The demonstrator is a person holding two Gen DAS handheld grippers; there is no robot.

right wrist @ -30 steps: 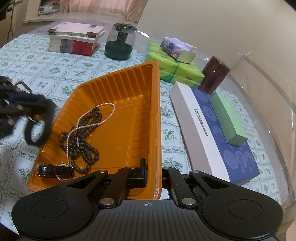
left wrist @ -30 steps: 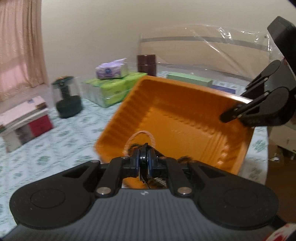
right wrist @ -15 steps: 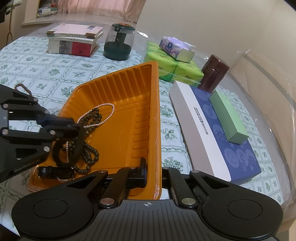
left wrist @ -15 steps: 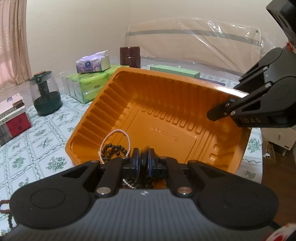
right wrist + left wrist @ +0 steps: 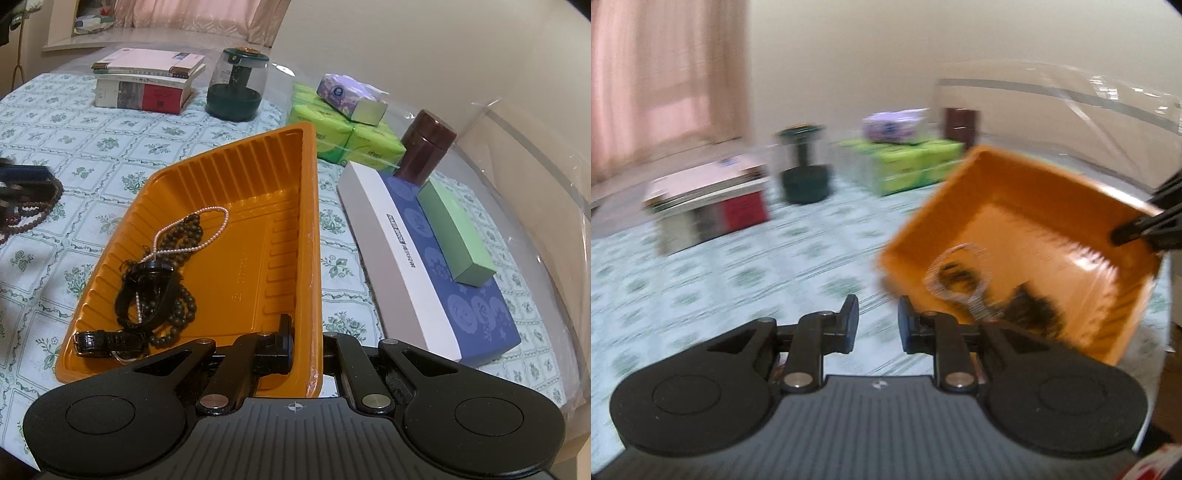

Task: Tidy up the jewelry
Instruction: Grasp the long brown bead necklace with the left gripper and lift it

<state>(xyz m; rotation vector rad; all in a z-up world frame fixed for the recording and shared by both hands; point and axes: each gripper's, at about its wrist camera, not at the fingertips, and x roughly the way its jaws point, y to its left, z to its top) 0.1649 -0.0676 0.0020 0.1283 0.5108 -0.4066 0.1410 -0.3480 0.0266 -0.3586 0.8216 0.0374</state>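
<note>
Already, four pieces lie in the orange tray (image 5: 258, 236), whose rim your right fingers (image 5: 306, 354) clamp; your left fingers (image 5: 874, 325), just parted, are empty; reddish beads (image 5: 27, 218) remain on the surface (image 5: 110, 147).

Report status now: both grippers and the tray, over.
Left gripper open, empty, jaws just opening. Right gripper shut on orange tray wall. Jewelry inside. Nothing blocking.

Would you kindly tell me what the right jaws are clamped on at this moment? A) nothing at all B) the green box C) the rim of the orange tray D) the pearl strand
C: in the right wrist view the right gripper is shut on the near rim of the orange tray, one finger inside the wall and one outside.
</note>
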